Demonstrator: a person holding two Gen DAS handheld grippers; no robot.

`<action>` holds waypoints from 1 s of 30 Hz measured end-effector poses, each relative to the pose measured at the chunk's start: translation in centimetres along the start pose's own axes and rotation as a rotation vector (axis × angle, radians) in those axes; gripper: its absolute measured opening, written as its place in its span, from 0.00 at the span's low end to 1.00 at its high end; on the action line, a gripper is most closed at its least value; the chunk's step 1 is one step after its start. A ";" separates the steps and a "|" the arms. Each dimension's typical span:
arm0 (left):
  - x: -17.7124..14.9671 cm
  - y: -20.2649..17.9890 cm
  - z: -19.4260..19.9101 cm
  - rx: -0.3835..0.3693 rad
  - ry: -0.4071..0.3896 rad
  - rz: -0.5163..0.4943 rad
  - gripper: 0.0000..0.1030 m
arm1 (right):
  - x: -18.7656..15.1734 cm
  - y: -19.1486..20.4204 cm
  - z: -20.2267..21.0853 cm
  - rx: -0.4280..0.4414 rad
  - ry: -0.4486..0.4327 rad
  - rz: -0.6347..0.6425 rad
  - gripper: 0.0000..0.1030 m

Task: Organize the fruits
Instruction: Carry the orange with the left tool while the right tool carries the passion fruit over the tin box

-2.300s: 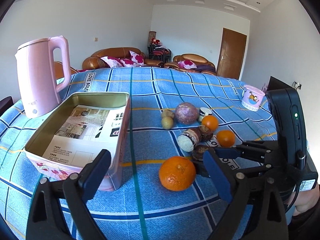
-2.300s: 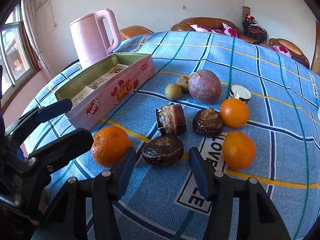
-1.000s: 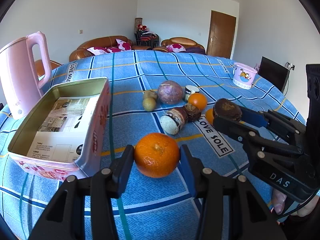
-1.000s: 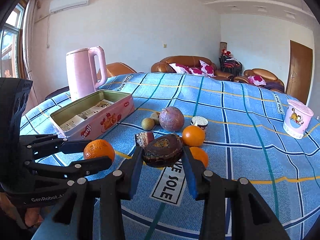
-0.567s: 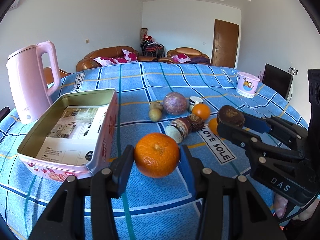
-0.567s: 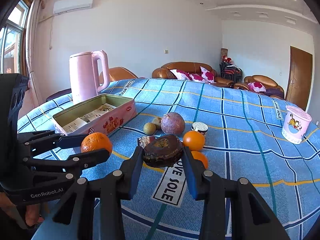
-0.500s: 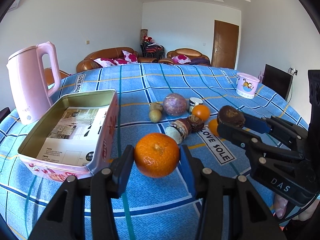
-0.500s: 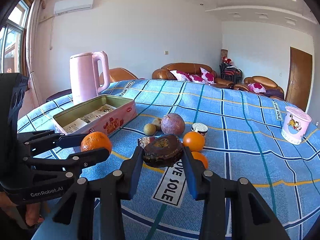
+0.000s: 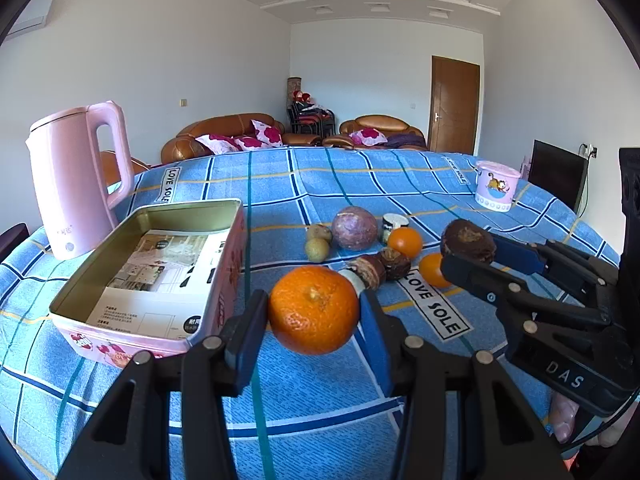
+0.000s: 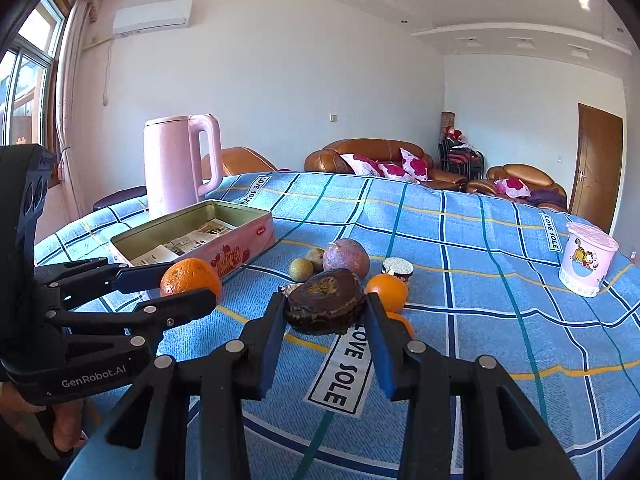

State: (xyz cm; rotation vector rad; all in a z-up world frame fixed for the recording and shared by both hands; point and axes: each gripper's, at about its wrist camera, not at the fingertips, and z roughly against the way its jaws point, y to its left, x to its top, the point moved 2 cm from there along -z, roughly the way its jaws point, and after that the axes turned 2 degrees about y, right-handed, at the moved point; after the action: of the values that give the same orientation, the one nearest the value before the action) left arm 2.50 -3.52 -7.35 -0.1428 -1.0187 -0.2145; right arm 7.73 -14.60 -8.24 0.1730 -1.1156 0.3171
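Left wrist view: open tin [image 9: 224,240] interior visible, paper sheet lying on its floor; left gripper [image 9: 314,316] jaws clamped on a big orange [image 9: 314,308], lifted off the blue checked surface [image 9: 400,188]. Right wrist view adds window and wall AC unit [image 10: 152,16], tin only side-on; right gripper [image 10: 325,320] jaws pinching a dark brown fruit [image 10: 324,300], also airborne. Remaining fruit pile [image 10: 346,258] sits on the surface right of the tin. Versus 2.3 s ago: both jaws were apart, orange and brown fruit on the surface.
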 end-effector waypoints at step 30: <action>3.7 8.5 2.2 0.142 -0.067 0.105 0.47 | 9.0 2.6 0.1 0.220 -0.045 -0.008 0.40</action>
State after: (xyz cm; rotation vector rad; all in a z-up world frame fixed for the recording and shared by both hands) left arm 4.60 4.76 -3.24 -0.0743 -1.0864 -0.0421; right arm 10.36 -10.73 -0.10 0.3806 -1.1234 0.4304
